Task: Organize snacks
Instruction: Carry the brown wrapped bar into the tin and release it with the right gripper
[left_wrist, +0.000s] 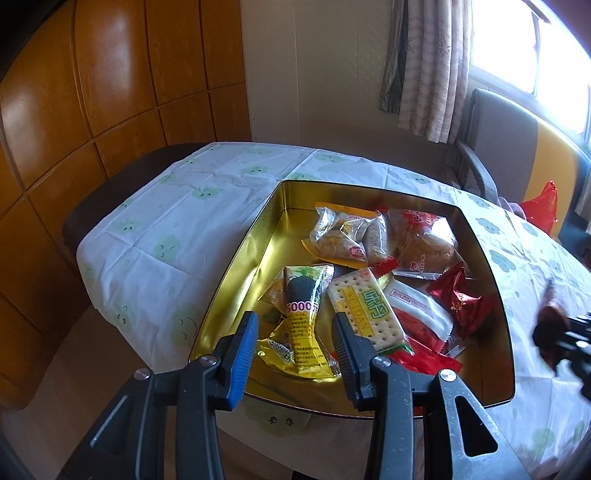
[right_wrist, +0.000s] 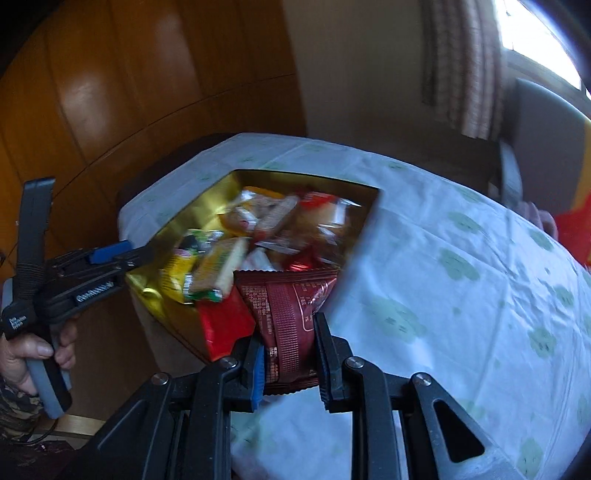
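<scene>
A table under a white cloth printed with green faces (left_wrist: 177, 206) stands by wood-panelled doors (left_wrist: 74, 110), with a curtained window (left_wrist: 517, 48) off at two o'clock. On the cloth sits an open tin, gold inside (left_wrist: 236, 280), holding a loose heap of wrapped snacks: a yellow packet with a dark round cake (left_wrist: 303, 317), a cracker pack with a green and yellow label (left_wrist: 365, 310), a white and red pack (left_wrist: 421, 314), a crinkled red foil piece (left_wrist: 461, 299), and clear-wrapped pastries (left_wrist: 343, 236) toward the far wall at twelve o'clock.

The left wrist view shows the tin's contents sharply; the right wrist view blurs them, but shows a hand (right_wrist: 26, 354) gripping the left tool's handle at nine o'clock.

The left gripper (left_wrist: 295, 332) hangs over the tin's near edge, its fingers well apart, with nothing between them, the yellow packet lying below the gap. The right gripper (right_wrist: 288, 354) is clamped on a dark red snack packet (right_wrist: 284, 310), held upright above the tin's near corner; its jaws press the packet's lower half from both sides.
</scene>
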